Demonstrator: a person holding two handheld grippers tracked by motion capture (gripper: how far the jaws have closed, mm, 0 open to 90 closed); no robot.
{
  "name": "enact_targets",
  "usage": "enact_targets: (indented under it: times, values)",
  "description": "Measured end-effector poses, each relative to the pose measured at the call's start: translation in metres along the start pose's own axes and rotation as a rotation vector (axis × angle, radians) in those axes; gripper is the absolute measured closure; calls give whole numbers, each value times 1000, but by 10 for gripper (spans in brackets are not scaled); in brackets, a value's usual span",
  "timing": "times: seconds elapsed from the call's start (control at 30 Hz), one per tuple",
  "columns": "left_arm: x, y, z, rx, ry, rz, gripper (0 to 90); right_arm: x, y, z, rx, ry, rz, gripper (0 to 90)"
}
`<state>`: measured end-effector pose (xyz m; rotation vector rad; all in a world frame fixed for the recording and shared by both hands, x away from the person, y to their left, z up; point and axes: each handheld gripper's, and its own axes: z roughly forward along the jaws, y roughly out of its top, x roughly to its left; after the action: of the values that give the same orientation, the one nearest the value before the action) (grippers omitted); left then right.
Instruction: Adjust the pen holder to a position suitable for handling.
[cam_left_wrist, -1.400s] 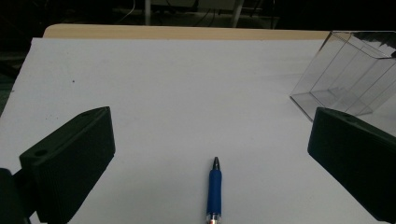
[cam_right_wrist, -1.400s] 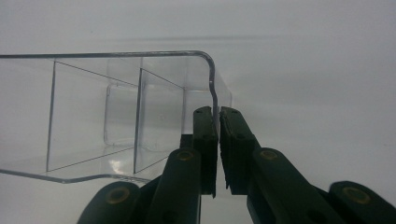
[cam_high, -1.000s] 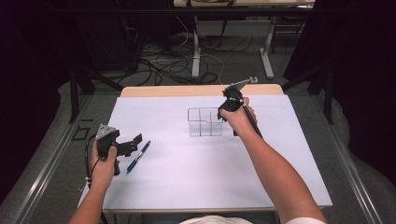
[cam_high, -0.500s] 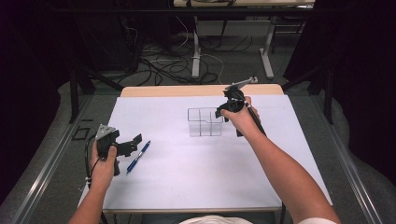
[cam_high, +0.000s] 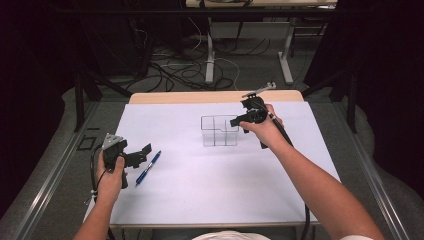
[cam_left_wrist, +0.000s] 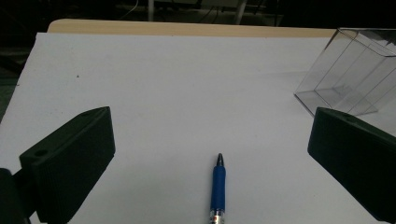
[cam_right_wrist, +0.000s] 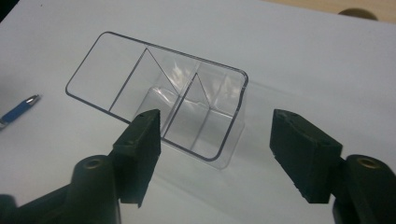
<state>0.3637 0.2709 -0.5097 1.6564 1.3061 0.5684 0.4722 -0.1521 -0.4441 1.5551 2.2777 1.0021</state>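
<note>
A clear plastic box (cam_high: 219, 131) with several compartments stands in the middle of the white table cover. My right gripper (cam_high: 236, 121) hovers at its right end. Its jaws have just been opening and now stand open. In the right gripper view the box's near end (cam_right_wrist: 159, 88) lies between and below the jaws of that gripper (cam_right_wrist: 218, 123), with neither pad pressing on it. A blue pen (cam_high: 148, 168) lies at the left. My left gripper (cam_high: 141, 156) stands open just left of it. In the left gripper view the pen (cam_left_wrist: 218, 186) points away between that gripper's (cam_left_wrist: 210, 126) wide jaws.
The white cover (cam_high: 200, 190) spans most of the wooden table, whose bare far edge (cam_high: 200, 96) shows behind it. Cables and table legs lie on the floor beyond. A black cable trails from each gripper along the forearms.
My right hand has drifted slightly right and up at the box's right end. The left hand, the pen and the box have stayed where they were.
</note>
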Motion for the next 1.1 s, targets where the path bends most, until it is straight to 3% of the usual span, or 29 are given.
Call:
enact_targets:
  times: [0.03,0.07,0.13,0.17,0.3,0.33,0.4,0.53,0.63,0.8,1.0,1.1]
  values:
    - [0,0,0,0,0,0,6,0,0,0,0,0,0,314]
    - [0,0,0,1,1,-2,6,-1,-2,-3,0,-16,-40,293]
    - [0,0,0,2,-1,-2,6,0,-4,-4,-4,-26,-46,289]
    - [-1,0,0,3,-1,0,6,-3,-6,-8,-9,-42,-77,281]
    - [-1,0,0,9,-1,6,6,-6,-10,-12,-43,-44,-86,278]
    - [-1,0,-1,11,-1,8,6,-9,-14,-16,-58,-87,-108,203]
    - [-1,0,-1,8,-1,6,6,-11,-16,-17,-70,-100,-110,203]
    - [-2,1,0,6,-3,6,5,-17,-26,-23,-88,-83,-103,190]
    - [-2,1,0,11,-5,6,5,-23,-37,-30,-124,-57,-89,136]
    - [-2,1,1,10,-7,11,3,-31,-52,-41,-171,-56,-73,0]
    - [-3,1,1,18,-9,17,3,-39,-70,-53,-234,-61,-54,0]
    - [-4,1,2,19,-13,16,3,-43,-88,-60,-257,-63,-69,0]
